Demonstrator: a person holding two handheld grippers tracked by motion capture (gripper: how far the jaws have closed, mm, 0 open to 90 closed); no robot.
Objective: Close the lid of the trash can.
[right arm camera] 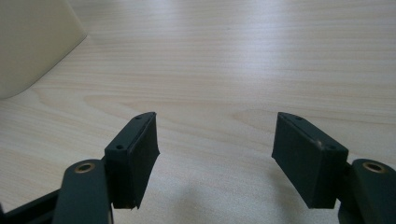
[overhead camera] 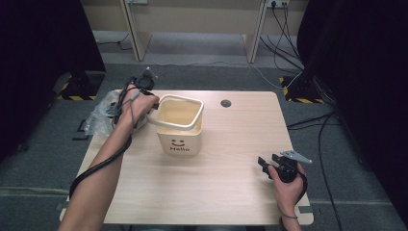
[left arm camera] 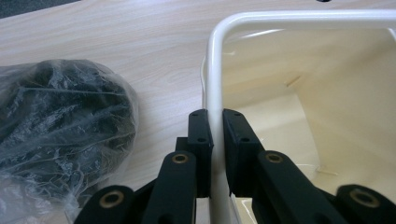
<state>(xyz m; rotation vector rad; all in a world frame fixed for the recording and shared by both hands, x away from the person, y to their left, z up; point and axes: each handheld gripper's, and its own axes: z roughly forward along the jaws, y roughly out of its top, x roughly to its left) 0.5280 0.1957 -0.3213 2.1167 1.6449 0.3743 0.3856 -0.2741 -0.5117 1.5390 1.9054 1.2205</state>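
On the wooden table (overhead camera: 226,159), the bin's handle (left arm camera: 214,70) is pinched by the left gripper (left arm camera: 215,126), apparently for lifting, while the right gripper (right arm camera: 215,154) is held spread, idle.

Soft overhead light falls evenly on the pale wood-grain counter (overhead camera: 226,159), while the surroundings sink into near-black at both sides of the high view. That view is slightly soft. In the right gripper view a broad sheen brightens the far boards, and faint shadows lie under the sharply rendered black fingers (right arm camera: 133,158).
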